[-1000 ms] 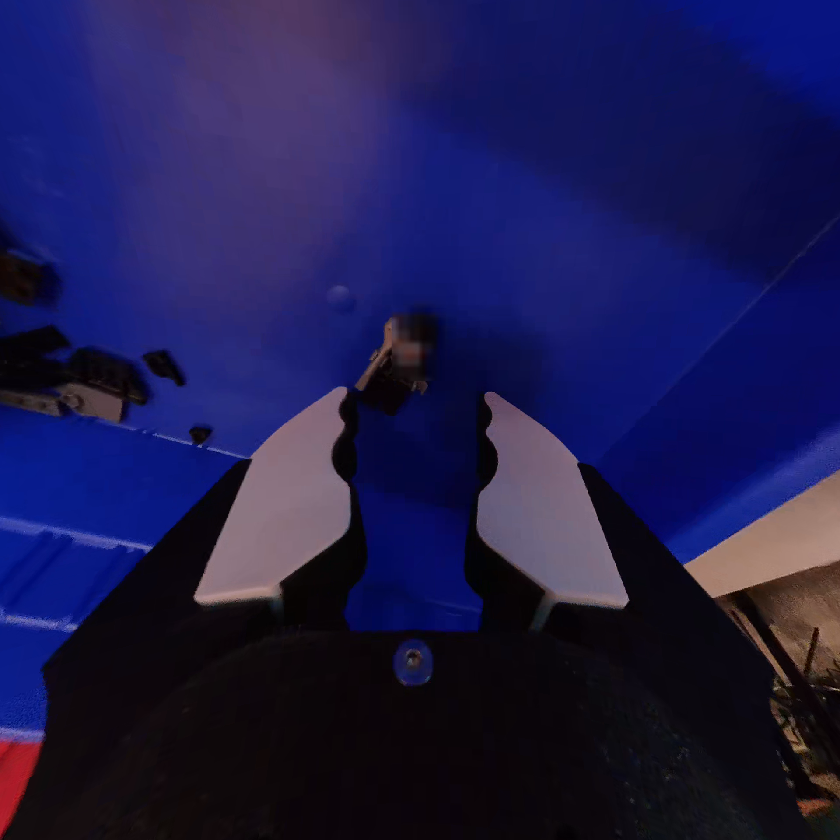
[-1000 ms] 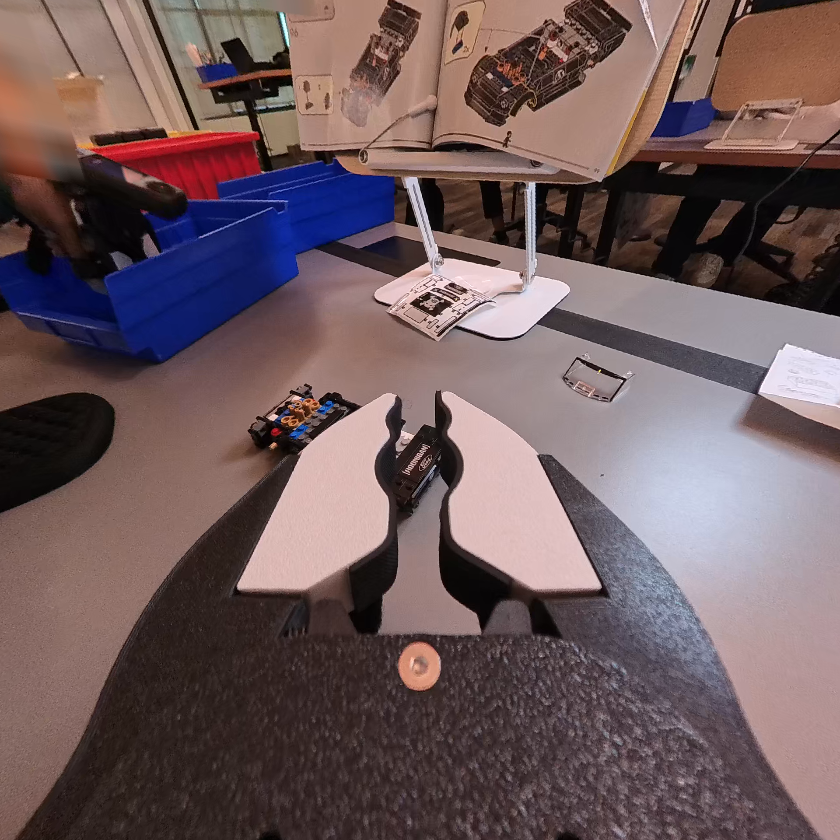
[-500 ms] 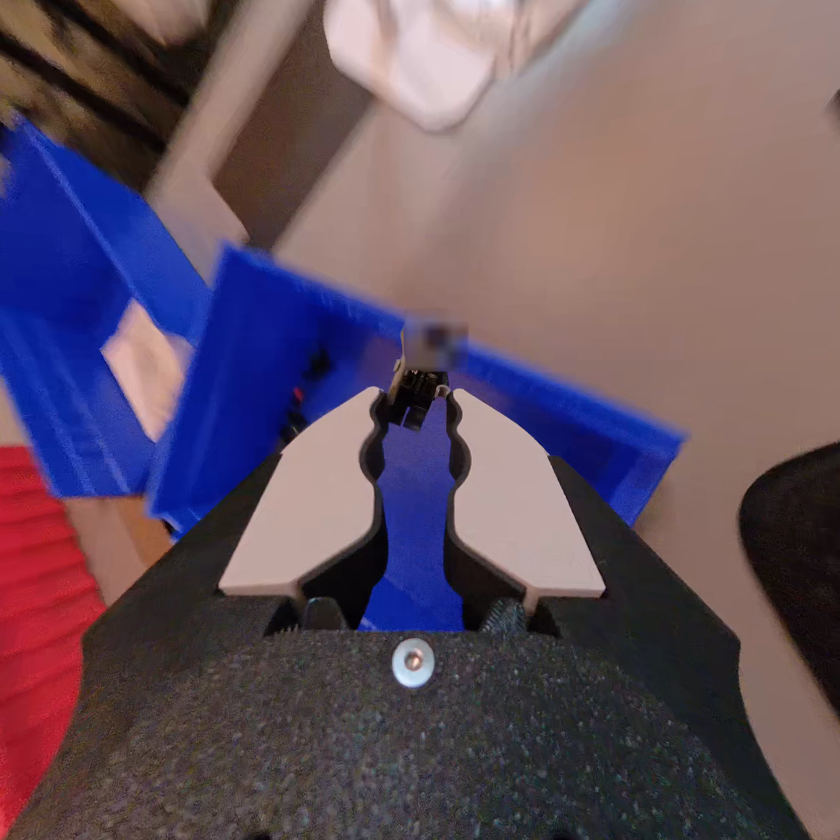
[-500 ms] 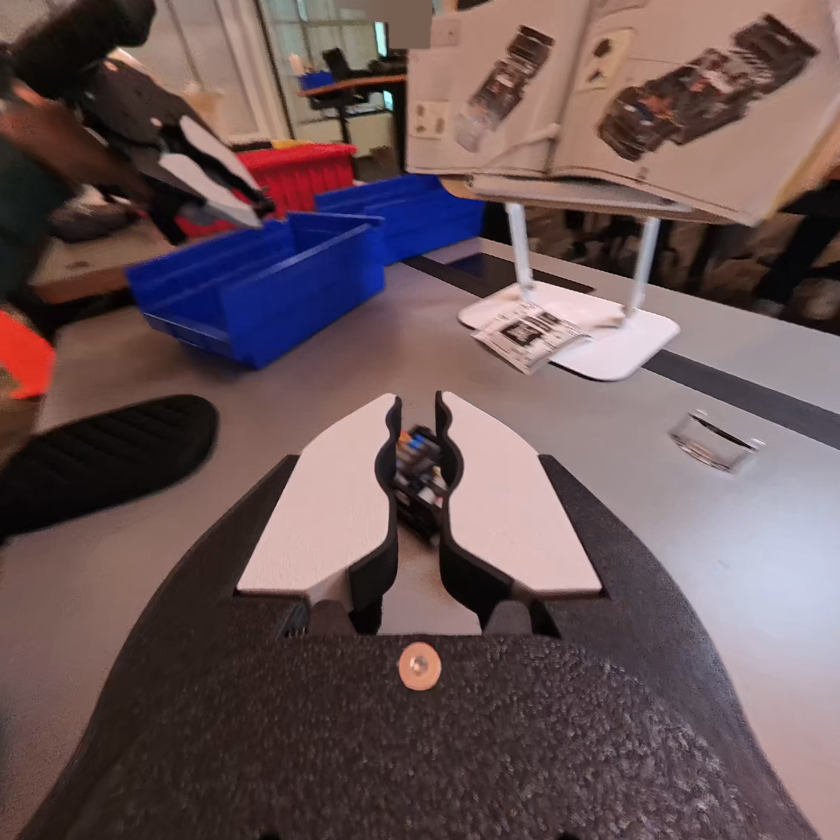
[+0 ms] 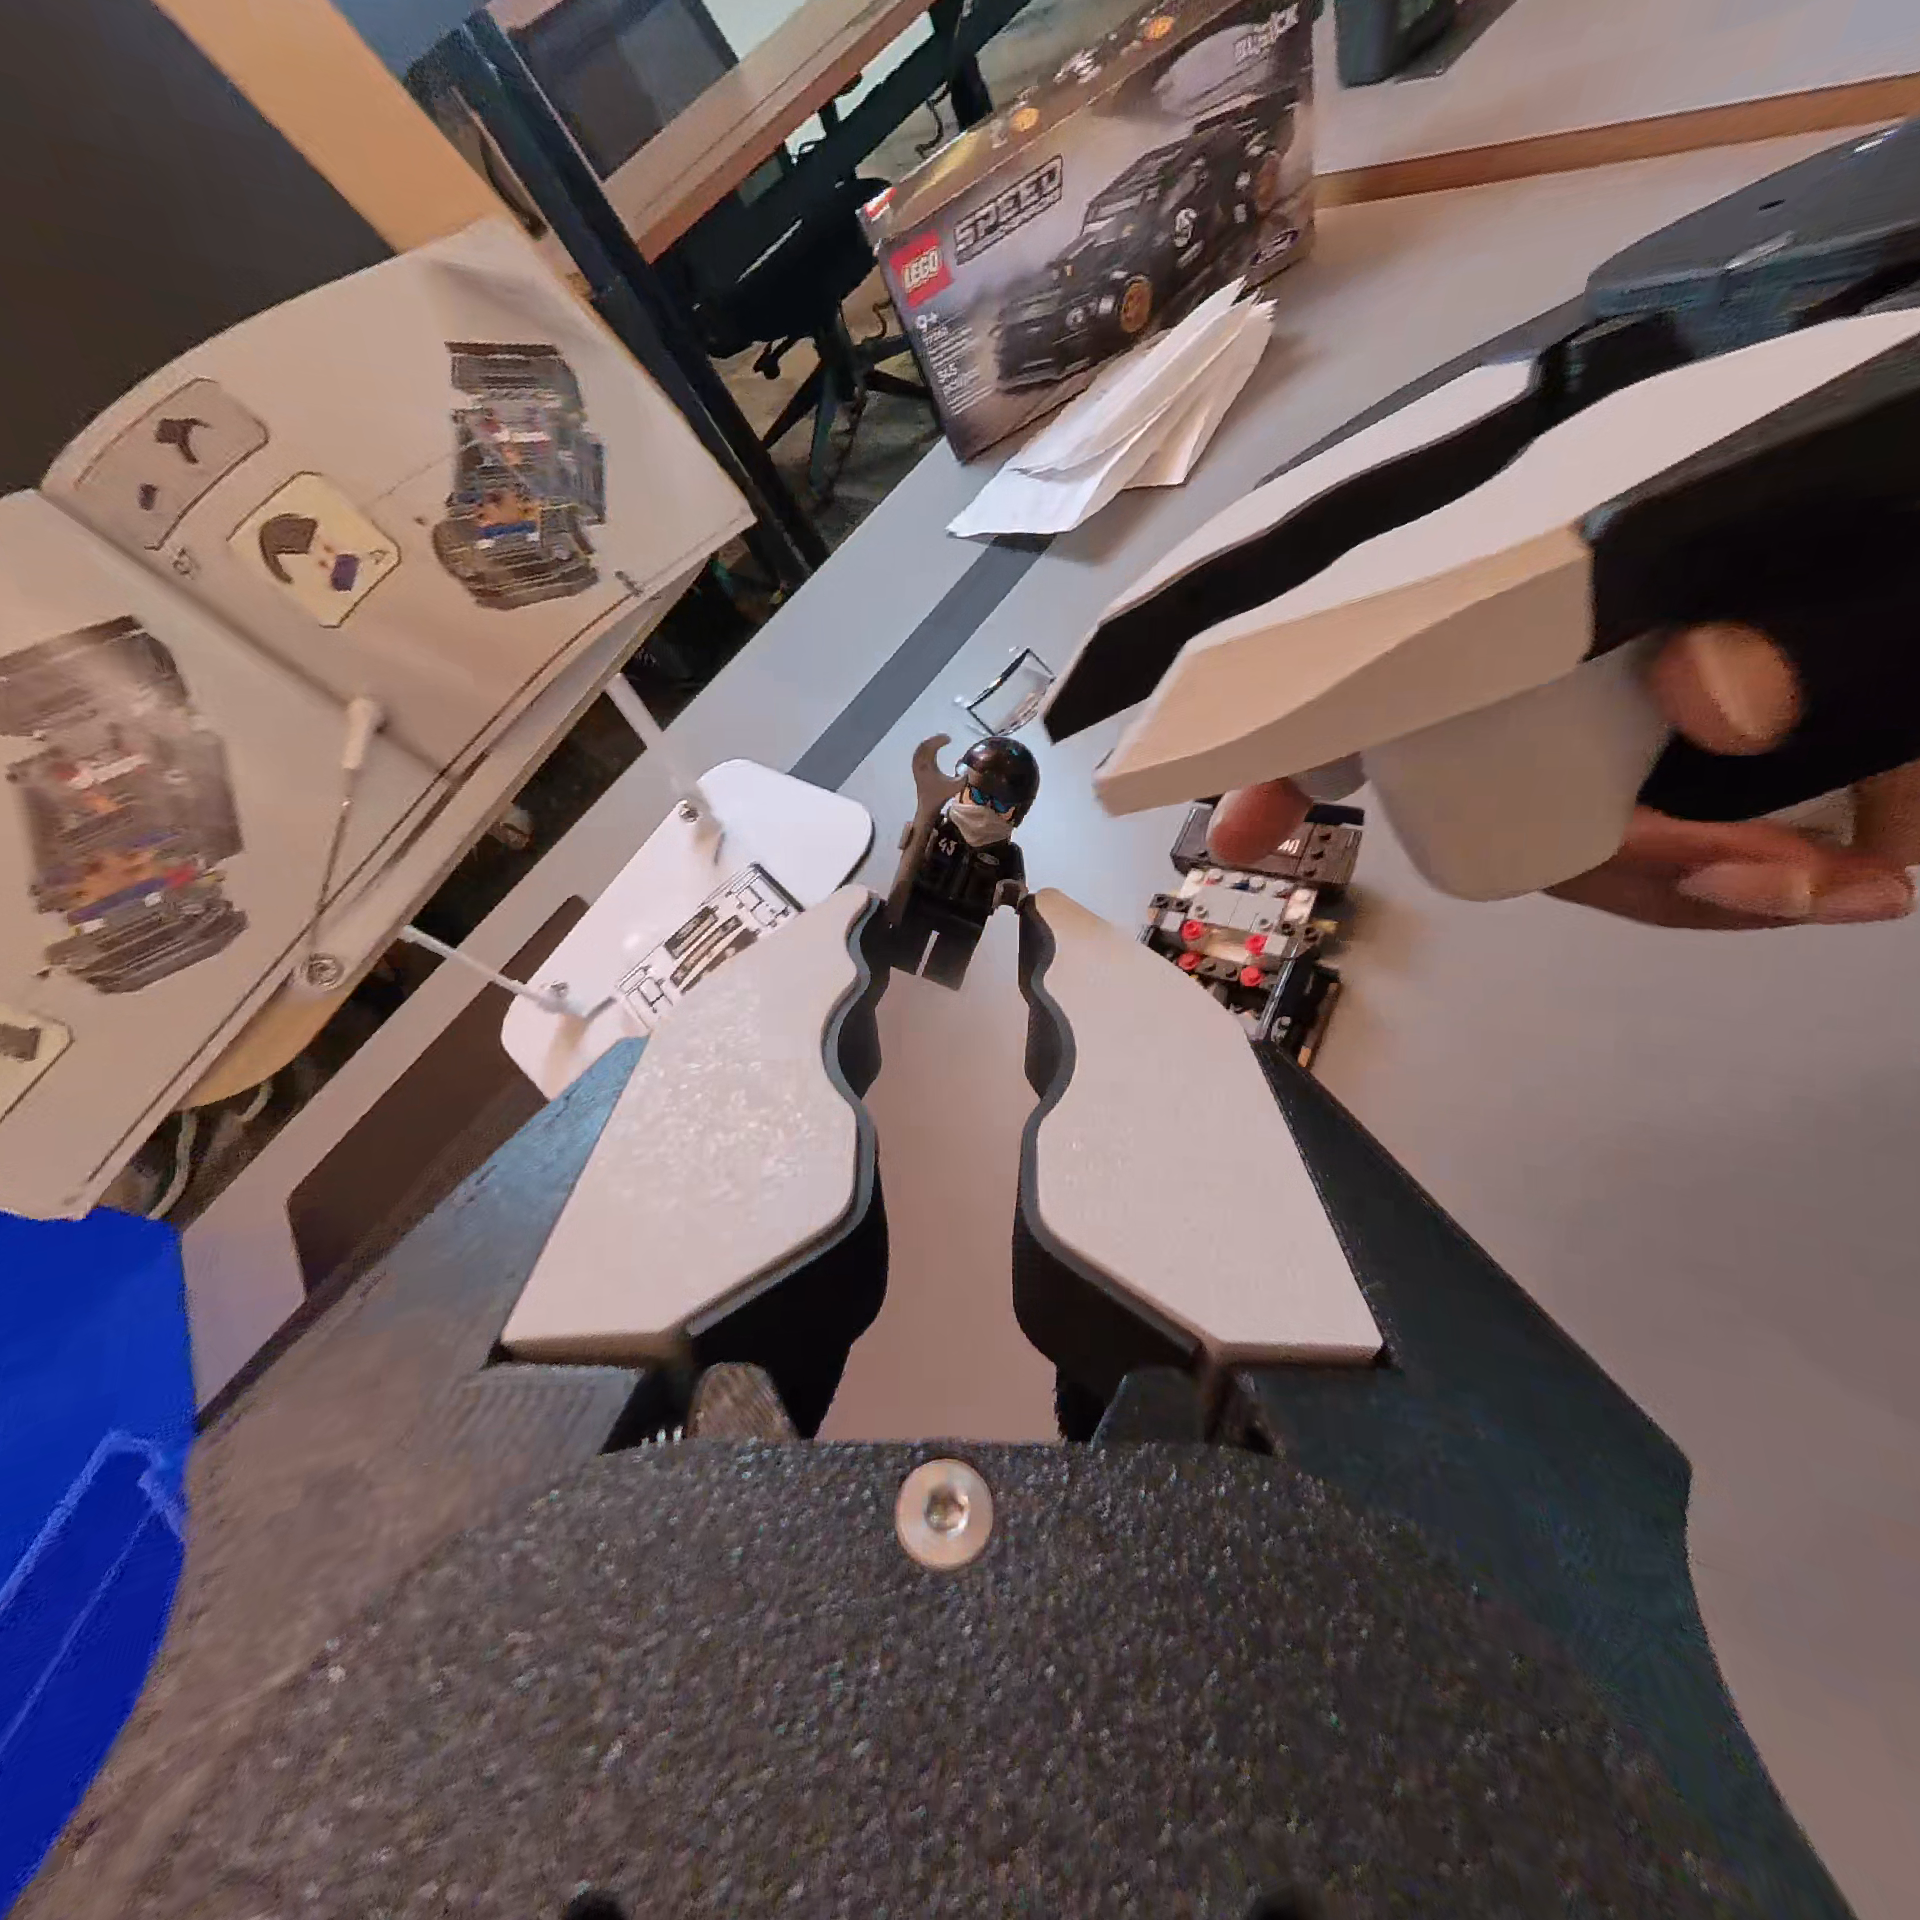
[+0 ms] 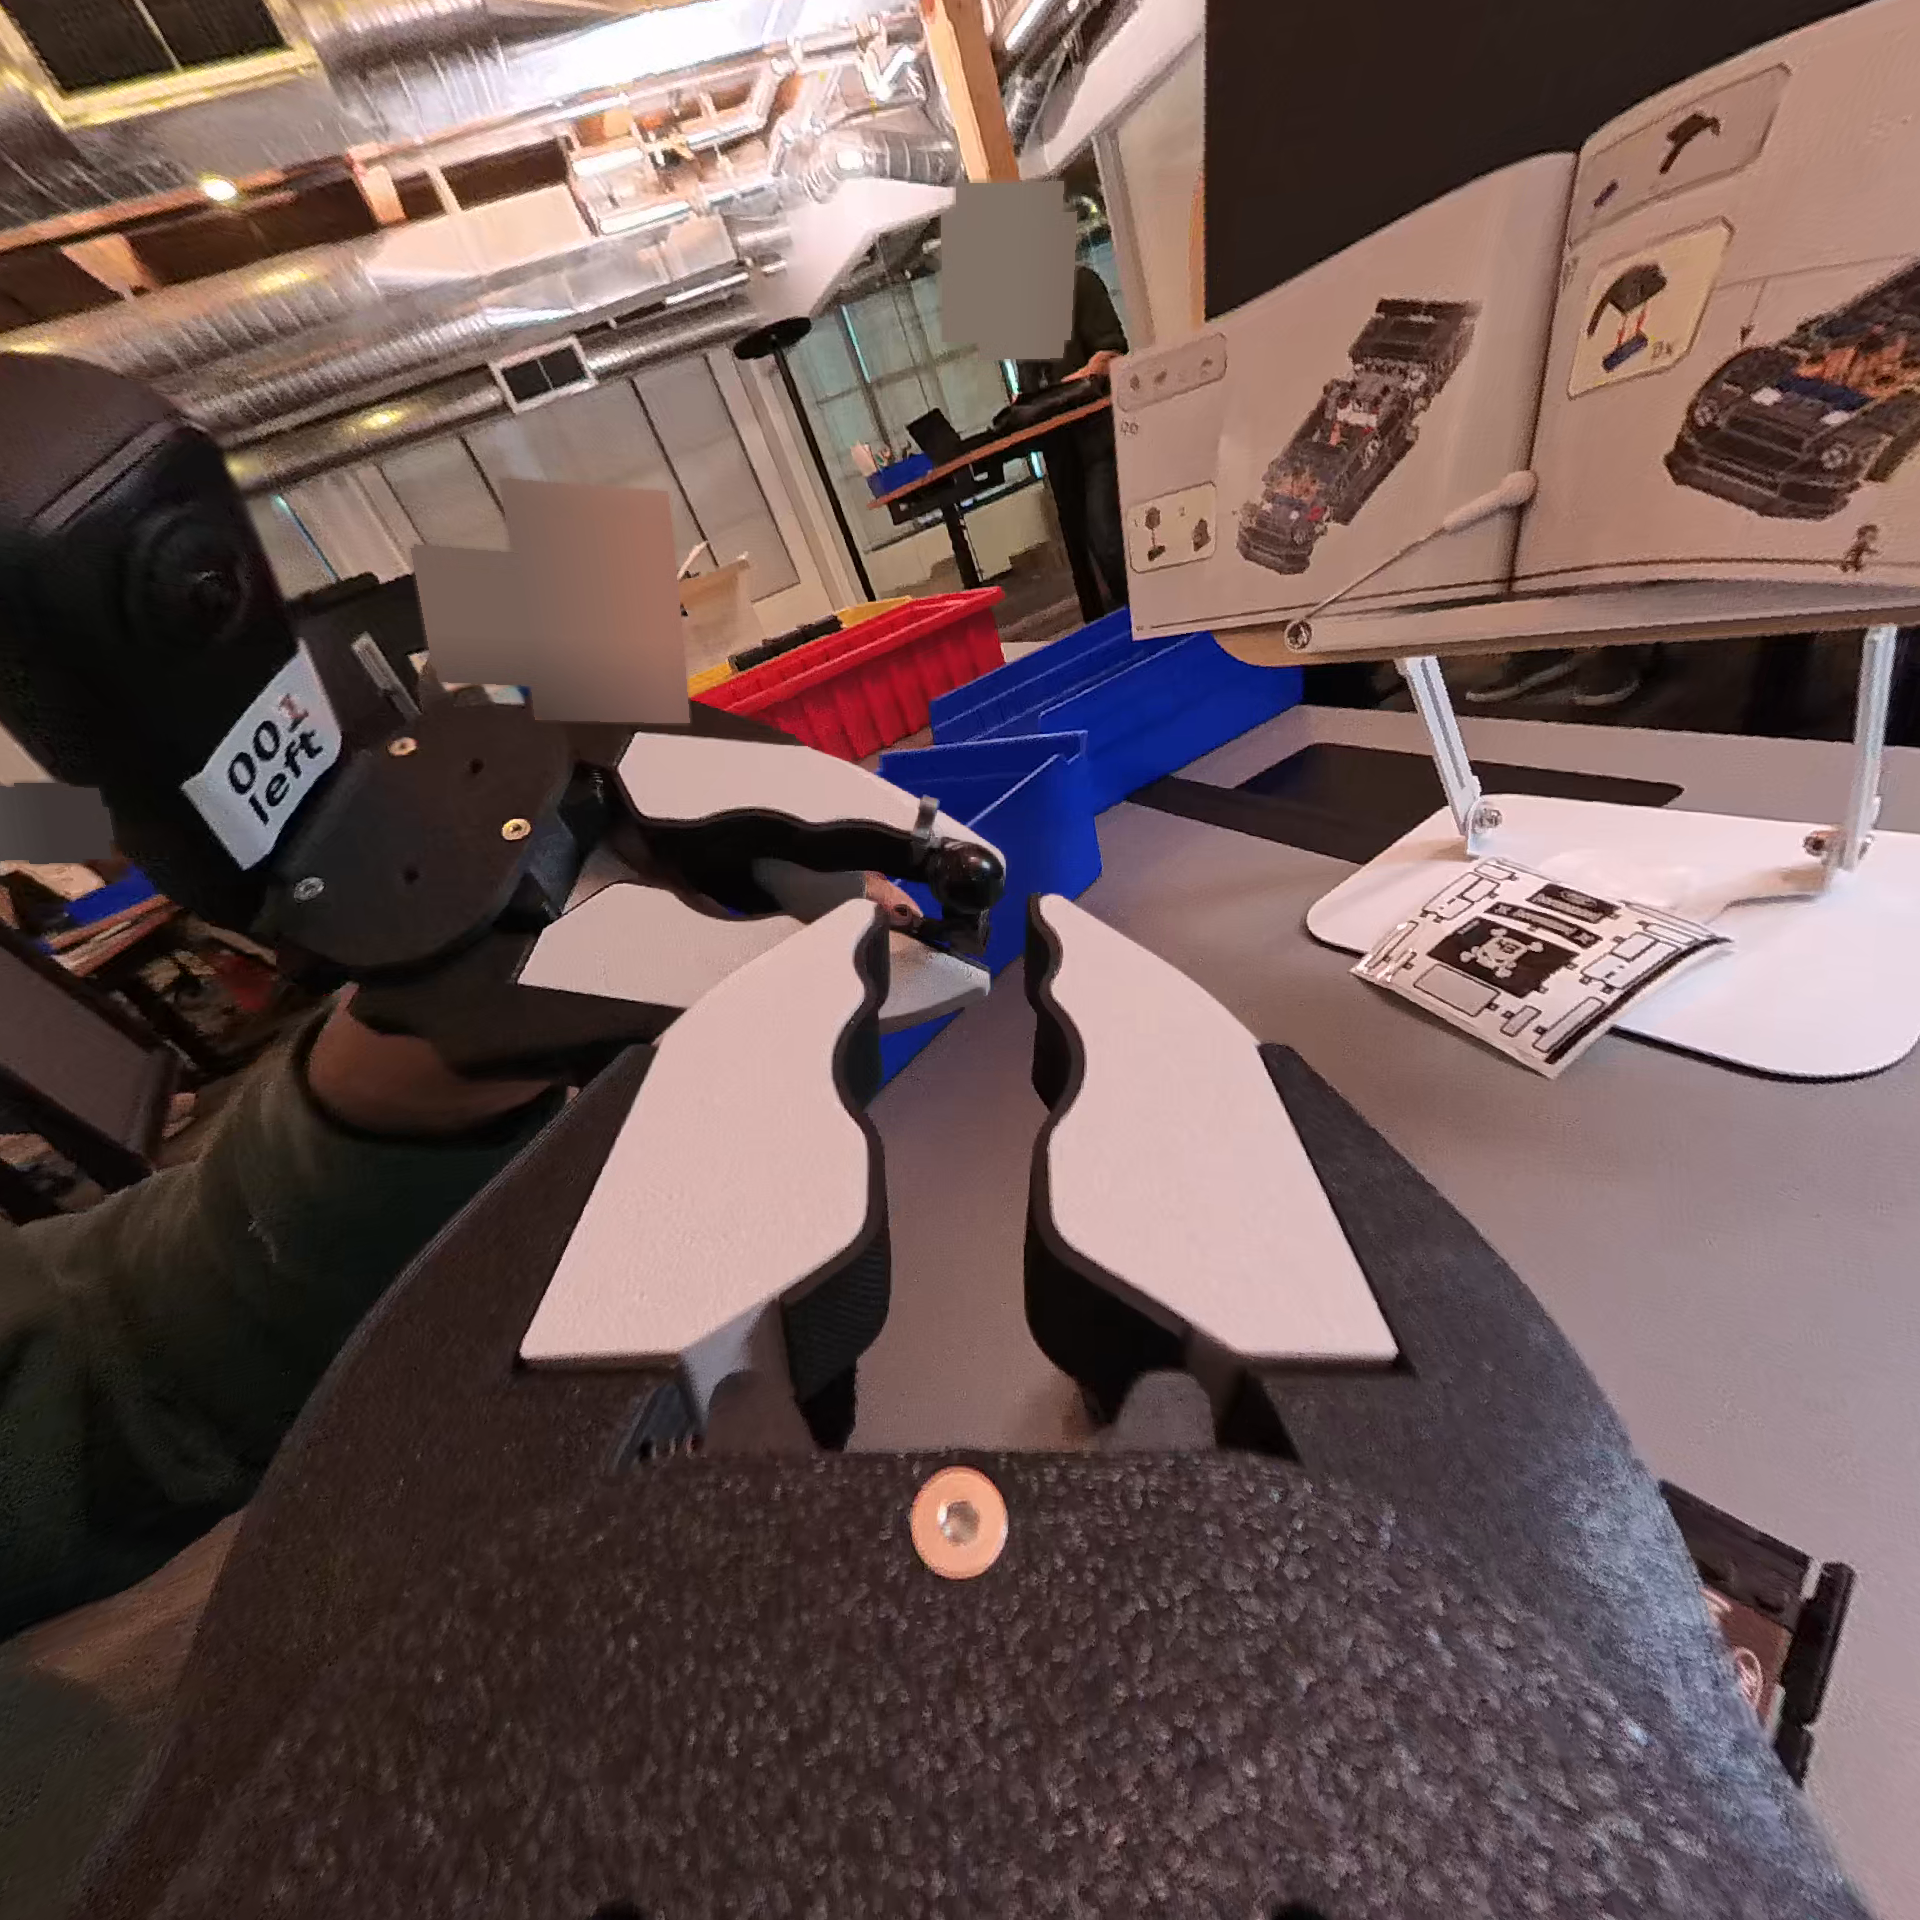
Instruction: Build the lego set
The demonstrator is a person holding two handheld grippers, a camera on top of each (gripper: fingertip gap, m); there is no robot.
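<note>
My left gripper (image 5: 948, 904) is shut on a black-suited minifigure (image 5: 961, 868) with a helmet and a wrench, and holds it by the legs above the grey table (image 5: 1558, 1143). The partly built car chassis (image 5: 1236, 935) lies on the table just right of it, with a black block (image 5: 1299, 847) behind. My right gripper (image 5: 1075, 753) hovers above the chassis, with a hand around it. In the right wrist view my right gripper (image 6: 951, 914) is open and empty. It faces the left gripper (image 6: 966, 920) and the minifigure's helmet (image 6: 966, 873).
An open instruction booklet (image 5: 312, 582) rests on a white stand (image 6: 1766, 997) with a sticker sheet (image 6: 1527, 966) on its base. A clear windscreen piece (image 5: 1003, 686), the set's box (image 5: 1101, 239) and papers (image 5: 1132, 436) lie farther back. Blue bins (image 6: 1039, 790) and a red bin (image 6: 873, 665) stand at the left. Both grippers' tips are close together, under 4 cm apart.
My left gripper shut on the minifigure in the blue bin, lifted it out and carried it over beside the chassis. My right gripper opened, let go of the black piece and rose.
</note>
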